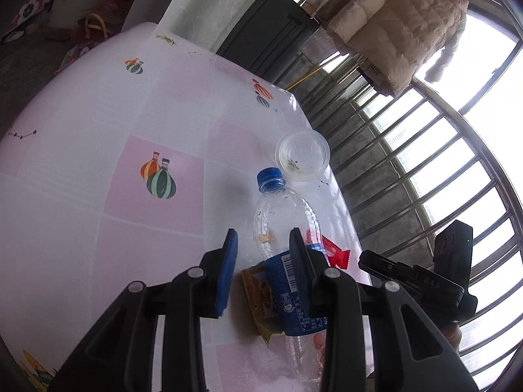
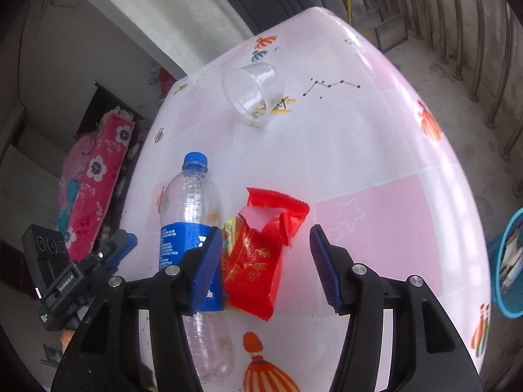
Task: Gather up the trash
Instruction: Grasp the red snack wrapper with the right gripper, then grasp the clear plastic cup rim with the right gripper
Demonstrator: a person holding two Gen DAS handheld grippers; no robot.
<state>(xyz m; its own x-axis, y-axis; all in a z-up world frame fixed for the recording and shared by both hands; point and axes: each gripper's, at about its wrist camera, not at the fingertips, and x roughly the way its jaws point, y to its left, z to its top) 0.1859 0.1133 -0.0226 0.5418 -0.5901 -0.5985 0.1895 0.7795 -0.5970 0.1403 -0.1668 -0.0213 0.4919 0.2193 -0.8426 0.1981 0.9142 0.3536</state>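
A: Pink-and-white checked cloth with balloon prints covers the worktop (image 2: pixel 376 163). What lies nearest?

B: Closest in, the left tongs (image 1: pixel 263 254) stand partly open above a clear plastic bottle (image 1: pixel 284 222) with a blue label, pads not pressing it. An orange wrapper (image 1: pixel 258 297) lies partly under that bottle.

A: And the right tongs (image 2: pixel 263 254)?

B: They gape wider, holding nothing. A torn red wrapper (image 2: pixel 261 251) lies on the cloth between the pads, beside the bottle, untouched.

A: Farther off?

B: A clear plastic cup (image 2: pixel 253 91) lies tipped on its side near the far edge. Beyond, a window grille (image 1: pixel 425 170) and a hanging beige padded coat (image 1: pixel 398 23). A blue basket (image 2: pixel 506 261) sits on the floor to the right.
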